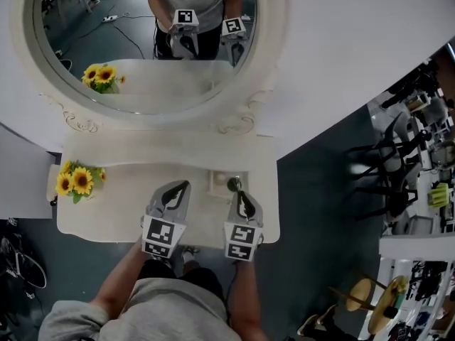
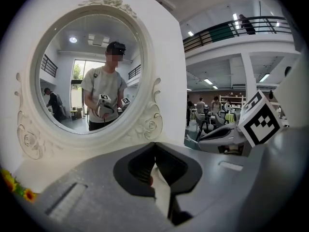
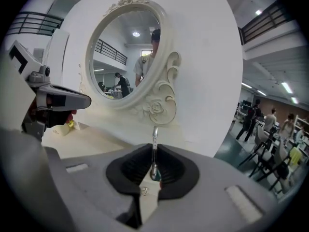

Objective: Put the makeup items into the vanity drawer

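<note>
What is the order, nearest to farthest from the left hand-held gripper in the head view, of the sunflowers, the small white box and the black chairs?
From the left hand-held gripper:
1. Small white box, just right of its tips on the vanity top.
2. Sunflowers, at that top's left end.
3. Black chairs, on the floor far to the right.

the slim silvery makeup item point(image 3: 154, 138) is sitting w/ its lower end buried btwn the right gripper point(image 3: 153, 164) pads, too little showing to name it; in the head view it's reading only as a tiny dark blob. the round mirror point(image 1: 128, 27) is getting cut off by that view's top edge. the sunflowers point(image 2: 10, 183) are running off the left gripper view's edge. the vanity top point(image 1: 121, 204) is losing its front edge under both grippers.
</note>
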